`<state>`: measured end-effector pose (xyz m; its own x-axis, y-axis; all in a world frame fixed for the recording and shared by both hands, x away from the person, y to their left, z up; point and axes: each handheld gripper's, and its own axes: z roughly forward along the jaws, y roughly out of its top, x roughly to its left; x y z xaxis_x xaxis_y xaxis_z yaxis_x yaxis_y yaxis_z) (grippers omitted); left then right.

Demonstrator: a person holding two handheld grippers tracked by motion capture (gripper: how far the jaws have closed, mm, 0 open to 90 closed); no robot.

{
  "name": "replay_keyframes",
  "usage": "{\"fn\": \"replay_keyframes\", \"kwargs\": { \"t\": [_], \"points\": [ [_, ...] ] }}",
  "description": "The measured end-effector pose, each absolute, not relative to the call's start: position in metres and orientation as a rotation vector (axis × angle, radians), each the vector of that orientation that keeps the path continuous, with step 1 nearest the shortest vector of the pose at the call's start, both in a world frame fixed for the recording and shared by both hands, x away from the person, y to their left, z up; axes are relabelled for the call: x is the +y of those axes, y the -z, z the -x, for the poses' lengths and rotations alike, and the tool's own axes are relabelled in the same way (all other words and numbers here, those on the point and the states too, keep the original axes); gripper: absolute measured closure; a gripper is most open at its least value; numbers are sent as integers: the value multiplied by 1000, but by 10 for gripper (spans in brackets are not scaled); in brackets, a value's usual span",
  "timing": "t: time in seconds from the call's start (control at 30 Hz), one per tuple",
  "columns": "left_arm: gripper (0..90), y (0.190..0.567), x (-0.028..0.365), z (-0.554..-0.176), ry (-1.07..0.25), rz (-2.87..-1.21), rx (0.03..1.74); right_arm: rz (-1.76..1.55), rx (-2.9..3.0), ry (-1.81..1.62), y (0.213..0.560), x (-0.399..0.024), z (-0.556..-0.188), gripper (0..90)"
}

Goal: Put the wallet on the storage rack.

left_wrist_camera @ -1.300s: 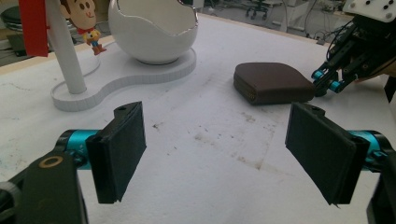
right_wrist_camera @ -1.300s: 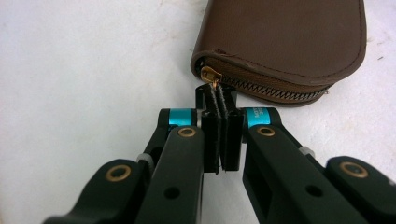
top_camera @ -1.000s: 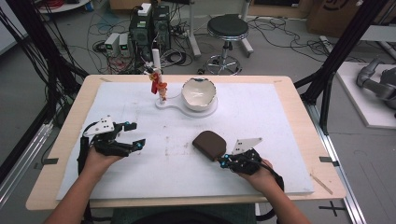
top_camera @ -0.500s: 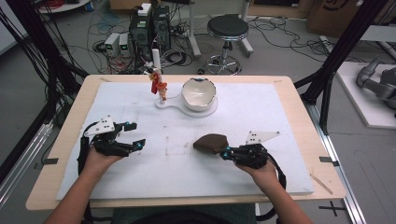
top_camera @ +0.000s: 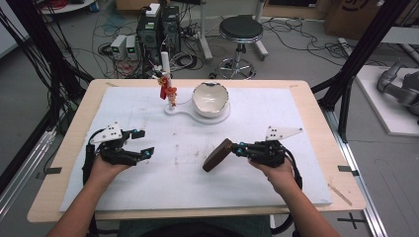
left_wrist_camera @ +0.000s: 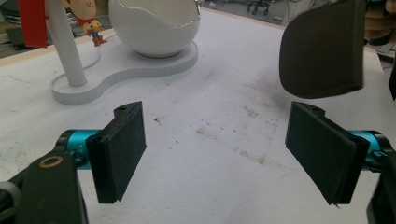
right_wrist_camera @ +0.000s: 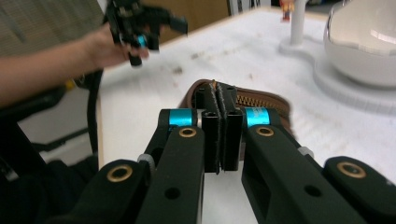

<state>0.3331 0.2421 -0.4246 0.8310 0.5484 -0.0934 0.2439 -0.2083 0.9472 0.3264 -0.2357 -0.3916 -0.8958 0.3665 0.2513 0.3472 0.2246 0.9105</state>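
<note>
Lifted off the table, brown zipped pouch hangs tilted

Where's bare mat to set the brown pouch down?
Free: the mat between left gripper and right gripper, under the held brown pouch; also right of the egg bowl. Crowded: its white stand with figurine.

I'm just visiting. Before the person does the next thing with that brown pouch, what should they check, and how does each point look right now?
1. Right gripper clamped on the brown pouch: ok, jaws shut on its zipper edge.
2. Pouch off the white mat: ok, it hangs tilted from the gripper.
3. Left gripper free to help: ok, jaws wide apart, nothing between them.
4. Egg-shaped bowl has room: ok, looks empty from above.
5. Toy figure on the stand clear of the path: ok, beside the bowl, apart from both grippers.
6. Zipper closed: cannot tell.
</note>
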Motion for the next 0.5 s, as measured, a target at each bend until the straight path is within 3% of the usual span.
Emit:
{"fn": "replay_keyframes", "kwargs": {
  "t": [0.5],
  "points": [
    [202, 425, 243, -333, -312, -1792, 608, -696, 2385, -1860, 363, -224, -365, 900]
  ]
}}
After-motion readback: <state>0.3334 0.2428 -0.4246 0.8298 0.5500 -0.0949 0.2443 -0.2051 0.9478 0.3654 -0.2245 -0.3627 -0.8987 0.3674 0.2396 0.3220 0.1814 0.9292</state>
